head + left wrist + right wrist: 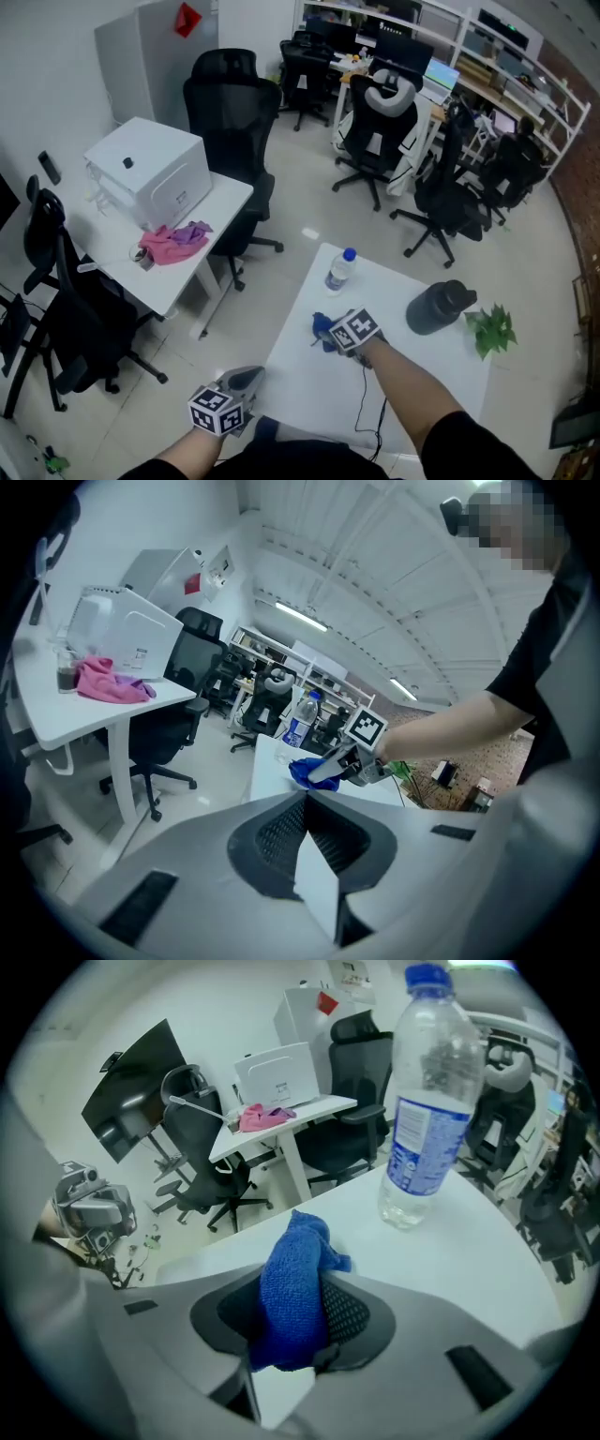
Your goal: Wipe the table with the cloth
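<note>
The right arm reaches out straight over the white tabletop (412, 375). The right hand-held gripper (335, 334) is down low on it. Its jaws are squeezed on the blue cloth (292, 1307), and the cloth sticks up out of them in a bunch. The cloth is near the middle of the tabletop, just in front of the water bottle (427, 1101).

The left hand-held gripper (242, 380) is held back, just off the left edge of the tabletop. Its jaws are pressed together with nothing in them.

The head view shows a dark jug (439, 307) and a green plant (490, 328) on the far right of the tabletop. The right gripper view does not show those. The left gripper view shows the right hand-held gripper from the side, with the cloth in its tips.
</note>
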A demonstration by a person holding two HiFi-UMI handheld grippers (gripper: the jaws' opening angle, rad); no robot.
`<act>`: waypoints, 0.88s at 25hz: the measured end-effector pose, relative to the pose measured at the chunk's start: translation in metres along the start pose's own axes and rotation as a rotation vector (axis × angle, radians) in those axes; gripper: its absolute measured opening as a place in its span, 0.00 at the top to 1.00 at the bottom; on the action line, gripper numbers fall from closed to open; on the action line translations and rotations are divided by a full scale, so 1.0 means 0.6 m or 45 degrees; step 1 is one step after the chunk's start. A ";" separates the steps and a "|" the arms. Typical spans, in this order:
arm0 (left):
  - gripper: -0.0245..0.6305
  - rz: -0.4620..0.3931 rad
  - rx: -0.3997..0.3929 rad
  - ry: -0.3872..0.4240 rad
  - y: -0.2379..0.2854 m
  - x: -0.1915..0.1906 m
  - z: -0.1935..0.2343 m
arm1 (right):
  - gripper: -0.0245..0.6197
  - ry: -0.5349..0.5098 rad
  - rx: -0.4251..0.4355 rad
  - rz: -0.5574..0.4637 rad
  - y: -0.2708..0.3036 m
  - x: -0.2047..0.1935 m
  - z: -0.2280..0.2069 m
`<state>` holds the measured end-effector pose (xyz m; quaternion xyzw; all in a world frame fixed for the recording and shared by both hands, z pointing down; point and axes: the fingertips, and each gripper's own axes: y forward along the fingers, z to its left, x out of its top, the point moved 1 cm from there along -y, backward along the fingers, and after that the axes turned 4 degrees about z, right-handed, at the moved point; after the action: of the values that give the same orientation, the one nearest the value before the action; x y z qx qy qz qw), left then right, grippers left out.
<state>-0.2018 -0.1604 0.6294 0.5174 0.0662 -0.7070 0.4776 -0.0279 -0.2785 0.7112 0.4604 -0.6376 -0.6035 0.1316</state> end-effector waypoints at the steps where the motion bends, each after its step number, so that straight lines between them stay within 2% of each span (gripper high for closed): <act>1: 0.96 -0.005 0.005 -0.007 -0.006 -0.001 0.006 | 0.74 -0.026 0.038 0.021 0.008 0.010 0.000; 3: 0.96 -0.015 0.017 -0.022 -0.018 -0.003 0.015 | 0.74 -0.090 0.096 0.061 0.022 0.027 -0.003; 8: 0.96 -0.024 0.049 -0.056 -0.049 -0.016 0.047 | 0.74 -0.251 0.125 0.194 0.067 0.033 -0.023; 16: 0.96 -0.012 0.100 -0.117 -0.076 -0.047 0.076 | 0.75 -0.340 0.236 0.321 0.090 0.023 -0.031; 22: 0.96 -0.020 0.081 -0.117 -0.066 -0.038 0.068 | 0.76 -0.421 0.263 0.436 0.091 -0.002 -0.002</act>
<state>-0.2583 -0.1496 0.6505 0.4988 0.0257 -0.7355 0.4578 -0.0496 -0.2864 0.7605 0.2518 -0.7773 -0.5712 0.0782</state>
